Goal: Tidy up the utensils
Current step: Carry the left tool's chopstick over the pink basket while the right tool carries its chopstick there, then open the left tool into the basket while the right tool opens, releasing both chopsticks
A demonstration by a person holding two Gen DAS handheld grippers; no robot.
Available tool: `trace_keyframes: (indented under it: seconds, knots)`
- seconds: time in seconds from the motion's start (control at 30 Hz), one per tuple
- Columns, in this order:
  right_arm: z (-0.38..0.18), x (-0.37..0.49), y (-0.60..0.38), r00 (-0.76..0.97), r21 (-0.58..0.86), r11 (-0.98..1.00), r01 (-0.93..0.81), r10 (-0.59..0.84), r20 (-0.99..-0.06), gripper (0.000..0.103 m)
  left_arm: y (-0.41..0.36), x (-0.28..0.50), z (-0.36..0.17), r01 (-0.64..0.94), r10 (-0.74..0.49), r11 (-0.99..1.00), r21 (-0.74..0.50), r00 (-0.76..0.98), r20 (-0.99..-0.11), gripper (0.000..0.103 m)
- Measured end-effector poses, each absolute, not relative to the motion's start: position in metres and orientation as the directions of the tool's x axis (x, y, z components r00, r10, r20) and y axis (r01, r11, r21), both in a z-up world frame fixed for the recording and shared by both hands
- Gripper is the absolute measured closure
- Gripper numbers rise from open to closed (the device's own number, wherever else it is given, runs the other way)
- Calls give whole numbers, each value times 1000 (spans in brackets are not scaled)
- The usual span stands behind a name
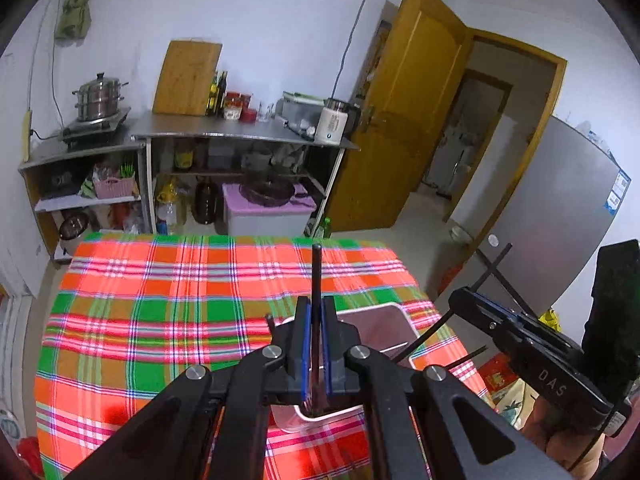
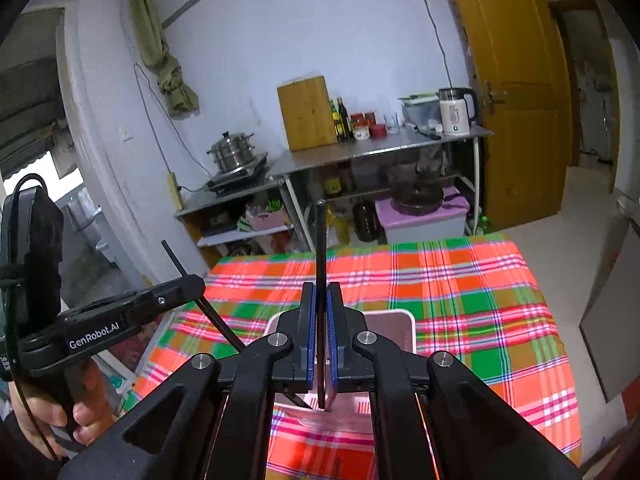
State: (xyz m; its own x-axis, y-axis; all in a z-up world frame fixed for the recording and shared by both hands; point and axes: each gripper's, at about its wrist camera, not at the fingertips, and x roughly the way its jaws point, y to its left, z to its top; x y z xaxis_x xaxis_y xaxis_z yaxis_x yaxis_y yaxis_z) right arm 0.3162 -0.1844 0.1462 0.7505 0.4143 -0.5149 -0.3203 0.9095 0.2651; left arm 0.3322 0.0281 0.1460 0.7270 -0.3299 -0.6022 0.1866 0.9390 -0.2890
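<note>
I see a red, green and white plaid tablecloth [image 1: 180, 312], a pale pink bin [image 2: 394, 326], black chopsticks [image 1: 316, 280], and blue pads [image 2: 311, 344].

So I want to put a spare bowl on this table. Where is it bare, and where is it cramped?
The plaid tablecloth is bare from its far edge to the white rectangular plastic bin, and all along that bin's left. In the right wrist view, cloth lies open right of the bin too. Crowded: over the bin, where both grippers hold thin black sticks.
</note>
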Motion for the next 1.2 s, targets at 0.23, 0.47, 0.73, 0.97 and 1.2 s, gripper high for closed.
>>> trace_keyframes:
  seconds: [0.23, 0.47, 0.73, 0.97, 1.2]
  knots:
    - [129, 325, -182, 720, 256, 910, -326, 415, -556, 98, 25, 338, 130, 184, -326, 942, -280, 702, -634, 98]
    - [120, 329, -181, 694, 255, 909, -330, 417, -587, 98, 28, 332, 123, 175, -308, 949, -264, 706, -638, 98]
    - [135, 315, -184, 726, 232, 910, -344, 414, -548, 85, 29, 316, 143, 189, -299, 952, -241, 743, -598, 92]
    - [156, 294, -198, 764, 245, 908, -340, 419, -492, 84, 33, 297, 166, 197, -288, 956, -218, 783, -552, 92]
    - [171, 266, -217, 793, 247, 910, -332, 411, -449, 84, 37, 268, 177, 197, -291, 953, -231, 806, -515, 92]
